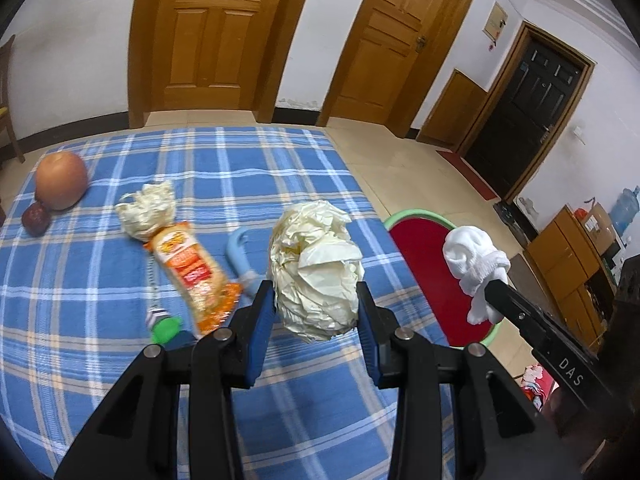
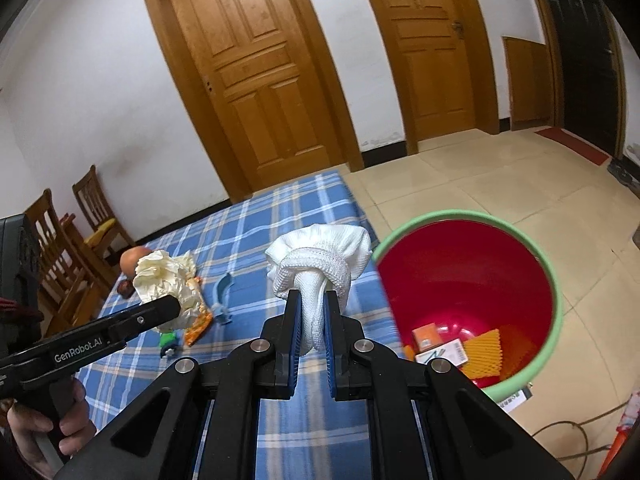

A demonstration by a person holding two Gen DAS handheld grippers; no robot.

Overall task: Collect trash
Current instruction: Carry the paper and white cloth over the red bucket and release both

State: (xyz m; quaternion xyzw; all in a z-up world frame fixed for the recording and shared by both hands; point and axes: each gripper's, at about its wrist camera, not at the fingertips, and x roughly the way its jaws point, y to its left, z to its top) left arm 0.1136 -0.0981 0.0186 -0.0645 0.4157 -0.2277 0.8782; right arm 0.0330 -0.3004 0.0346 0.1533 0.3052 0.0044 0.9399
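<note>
Bin (image 2: 554, 280) right of table (image 2: 280, 216).

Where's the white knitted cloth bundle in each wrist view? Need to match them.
Left wrist: white knitted cloth bundle at right, on the other gripper's tip, over the bin.
Right wrist: centre, clamped in the jaws.
Shared landmark: green-rimmed red bin beside the table.

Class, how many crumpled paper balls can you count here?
2: one paper ball gripped by the left gripper, another lying on the table beside the snack wrapper.

bin (image 1: 420, 216): near rim hidden | chair (image 1: 6, 92): cut off (left edge)
</note>
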